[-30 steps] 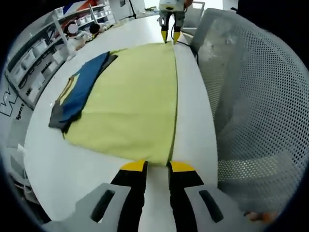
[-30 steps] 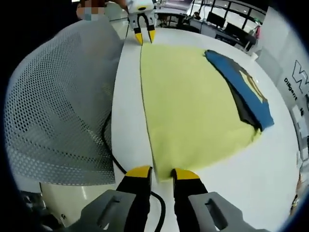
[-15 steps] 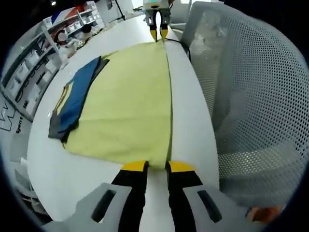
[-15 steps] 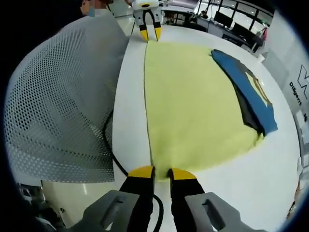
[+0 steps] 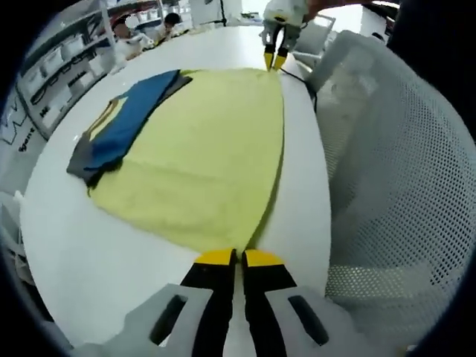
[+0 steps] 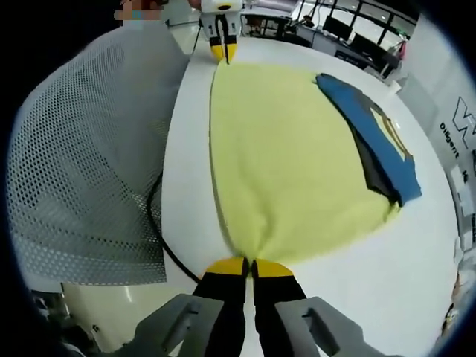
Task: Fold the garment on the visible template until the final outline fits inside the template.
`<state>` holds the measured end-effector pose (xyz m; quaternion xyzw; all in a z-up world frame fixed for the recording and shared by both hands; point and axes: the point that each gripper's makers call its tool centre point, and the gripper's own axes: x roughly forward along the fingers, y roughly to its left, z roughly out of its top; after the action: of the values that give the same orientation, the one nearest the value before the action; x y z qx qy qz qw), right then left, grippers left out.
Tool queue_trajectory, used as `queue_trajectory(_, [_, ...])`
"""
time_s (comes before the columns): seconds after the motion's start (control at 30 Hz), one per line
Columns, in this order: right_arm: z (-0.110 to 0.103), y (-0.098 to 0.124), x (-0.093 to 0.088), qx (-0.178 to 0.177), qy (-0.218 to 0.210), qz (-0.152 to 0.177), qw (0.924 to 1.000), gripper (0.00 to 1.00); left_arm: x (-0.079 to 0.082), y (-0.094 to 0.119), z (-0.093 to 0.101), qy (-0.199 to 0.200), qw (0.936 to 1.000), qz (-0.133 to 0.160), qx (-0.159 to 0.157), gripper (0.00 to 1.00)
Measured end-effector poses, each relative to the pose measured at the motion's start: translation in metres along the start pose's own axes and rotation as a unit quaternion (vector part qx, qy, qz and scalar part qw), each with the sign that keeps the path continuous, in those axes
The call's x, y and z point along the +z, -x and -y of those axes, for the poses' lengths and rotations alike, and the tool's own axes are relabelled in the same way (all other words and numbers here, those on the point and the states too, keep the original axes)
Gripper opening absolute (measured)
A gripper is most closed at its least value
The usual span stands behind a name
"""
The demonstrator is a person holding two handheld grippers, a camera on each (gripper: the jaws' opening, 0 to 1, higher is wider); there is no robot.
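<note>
The yellow garment point(image 5: 201, 160) lay spread flat on the white table point(image 5: 97, 260), with a blue garment point(image 5: 123, 123) overlapping its far edge. The left gripper point(image 5: 230, 258) had its jaws pressed together, pinching one near corner of the yellow garment, and the right gripper point(image 6: 239, 266) was likewise clamped on the other near corner. A white mesh chair point(image 6: 82, 163) stood just beside the table edge.

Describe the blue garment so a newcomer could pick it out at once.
Start at the white table and find the big yellow cloth spread across it. The blue garment lies folded along the cloth's edge farthest from the mesh chair. It is the one dark piece there: blue with a black underside and a thin yellow trim line.
</note>
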<state>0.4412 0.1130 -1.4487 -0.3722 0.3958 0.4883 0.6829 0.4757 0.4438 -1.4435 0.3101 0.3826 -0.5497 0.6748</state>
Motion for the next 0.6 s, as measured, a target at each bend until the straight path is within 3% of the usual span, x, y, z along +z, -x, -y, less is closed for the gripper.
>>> queue_trajectory(0.27, [0.014,0.012,0.007,-0.015,-0.015,0.011,0.9997,0.0,0.014,0.017,-0.015,0.038,0.9989,0.025,0.013,0.03])
queue_trajectory(0.6, [0.041,0.03,0.018,-0.049,-0.02,0.028,0.9982,0.0,0.032,0.033,-0.037,0.035,0.9977,0.044,0.038,0.03])
